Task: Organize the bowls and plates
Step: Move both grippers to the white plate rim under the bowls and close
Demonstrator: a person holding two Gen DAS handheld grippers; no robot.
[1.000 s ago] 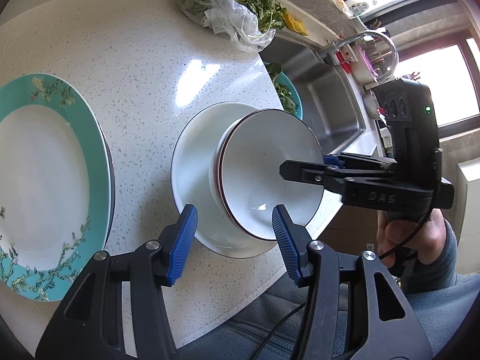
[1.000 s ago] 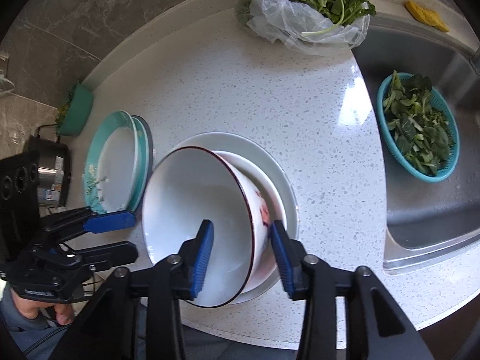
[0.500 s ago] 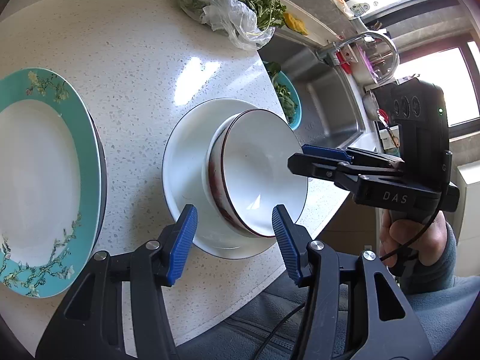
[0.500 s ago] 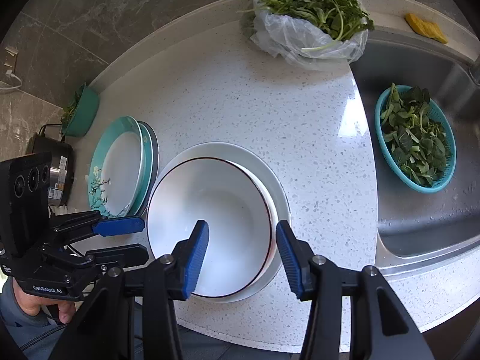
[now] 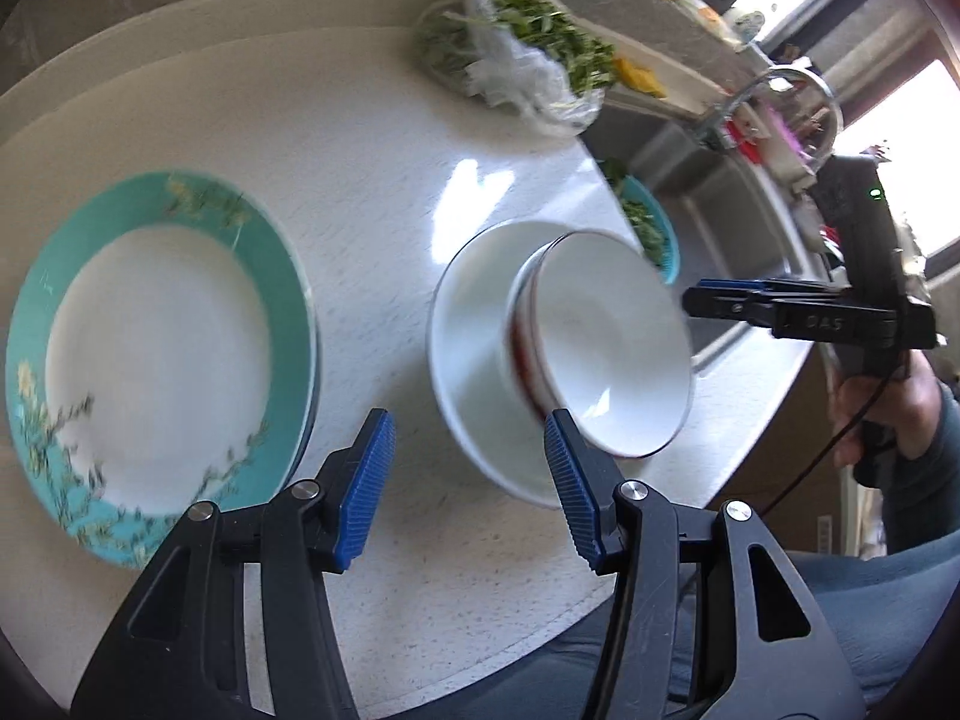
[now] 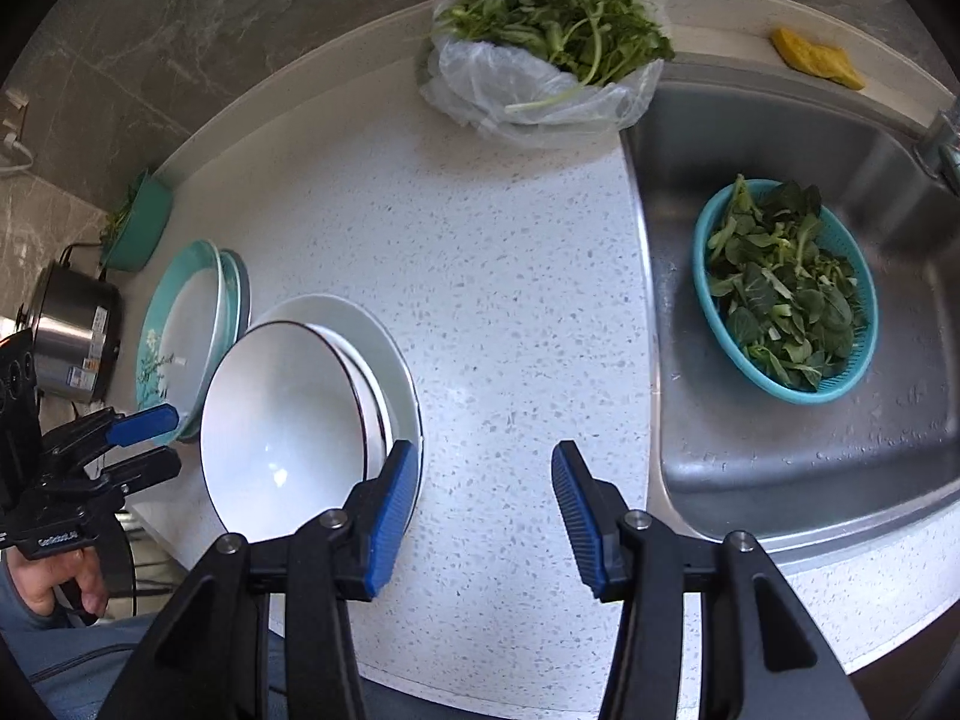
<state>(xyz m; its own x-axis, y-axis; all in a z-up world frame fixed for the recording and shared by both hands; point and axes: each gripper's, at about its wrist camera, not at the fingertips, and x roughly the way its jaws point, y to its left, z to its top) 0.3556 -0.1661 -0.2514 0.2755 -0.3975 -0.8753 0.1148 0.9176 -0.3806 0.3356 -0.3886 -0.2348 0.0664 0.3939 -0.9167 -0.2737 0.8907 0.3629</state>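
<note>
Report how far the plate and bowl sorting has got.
Done: the bowls sit nested on the white plate, and the teal plates are stacked beside it. In hand: nothing; the left gripper and right gripper are both open and empty. Left: possibly nothing, unless the stacks need moving.

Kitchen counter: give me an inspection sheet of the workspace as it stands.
Surface: white speckled counter, dry and bare between the dishes.
Job's things: two white bowls nested on a white plate; teal plates stacked beside them.
Clutter: bag of greens at the back; teal basket of leaves in the sink; yellow sponge on the ledge.
Grippers: left gripper open, empty; right gripper open, empty, beside the bowls.
Cables: black cable hanging from the right gripper.
Surroundings: metal pot, teal tub, dark stone wall.
</note>
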